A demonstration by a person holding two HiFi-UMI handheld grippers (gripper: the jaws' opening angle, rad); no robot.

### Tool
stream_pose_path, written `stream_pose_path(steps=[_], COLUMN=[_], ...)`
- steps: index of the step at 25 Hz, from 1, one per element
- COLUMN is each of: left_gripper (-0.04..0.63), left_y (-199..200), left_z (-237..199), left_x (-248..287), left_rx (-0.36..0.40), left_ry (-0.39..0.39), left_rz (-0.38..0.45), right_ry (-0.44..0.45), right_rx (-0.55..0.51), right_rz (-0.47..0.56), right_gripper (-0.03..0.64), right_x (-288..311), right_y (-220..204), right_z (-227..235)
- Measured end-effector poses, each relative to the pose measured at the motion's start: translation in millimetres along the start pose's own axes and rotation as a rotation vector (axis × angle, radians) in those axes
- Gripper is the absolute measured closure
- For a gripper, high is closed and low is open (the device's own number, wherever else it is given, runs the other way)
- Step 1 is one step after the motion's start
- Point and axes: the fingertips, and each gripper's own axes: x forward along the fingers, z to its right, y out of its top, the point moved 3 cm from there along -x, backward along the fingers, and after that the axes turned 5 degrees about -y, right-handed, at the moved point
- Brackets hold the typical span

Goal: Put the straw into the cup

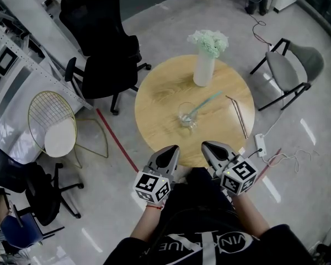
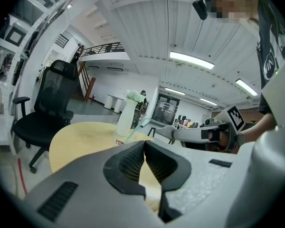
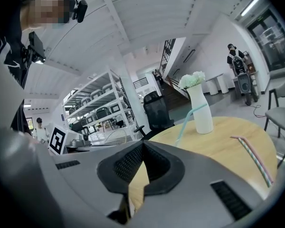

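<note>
A clear glass cup [image 1: 186, 115] stands near the middle of the round wooden table [image 1: 160, 93]. A pale teal straw [image 1: 206, 102] sits in the cup and leans up to the right; it also shows as a teal straw [image 3: 186, 121] in the right gripper view. A second, striped straw [image 1: 239, 115] lies flat on the table's right side, seen again as a striped straw [image 3: 254, 158]. My left gripper [image 1: 170, 150] and right gripper [image 1: 209, 147] hover side by side at the table's near edge, both shut with nothing in them. The shut jaws fill the left gripper [image 2: 145, 144] and right gripper [image 3: 142, 146] views.
A white vase with pale flowers [image 1: 205, 64] stands at the table's far side. A black office chair [image 1: 102, 43] is at the left, a wire chair with a white seat [image 1: 58, 131] nearer left, and a grey chair [image 1: 295, 65] at the right. Cables and a power strip [image 1: 259, 145] lie on the floor.
</note>
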Motion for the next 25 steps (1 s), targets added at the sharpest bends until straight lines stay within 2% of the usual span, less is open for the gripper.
stream_pose_path(steps=[8,13,19,25], left_gripper=[0.581,0.581,0.581,0.581], left_y=[5.0,4.9,-5.8,-28.9], left_z=[9.3,21.5,57.0,108.0], left_x=[-8.0,-12.5,-26.1,-44.2], left_rx=[-0.005,0.004,0.007,0.006], left_ry=[0.007,0.009,0.023,0.033], left_rz=[0.04,0.048,0.043,0.042], right_ry=[0.025,0.055,0.065,0.082], right_rx=[-0.058,-0.037,-0.08,-0.059], right_rz=[0.0,0.027,0.004,-0.004], right_gripper=[0.614,0.614,0.614,0.614], right_x=[-10.0,-16.9,-49.4,-95.1], right_y=[8.0,7.1,-5.6,-28.0], right_z=[-15.6,-24.9,-39.1,-49.4])
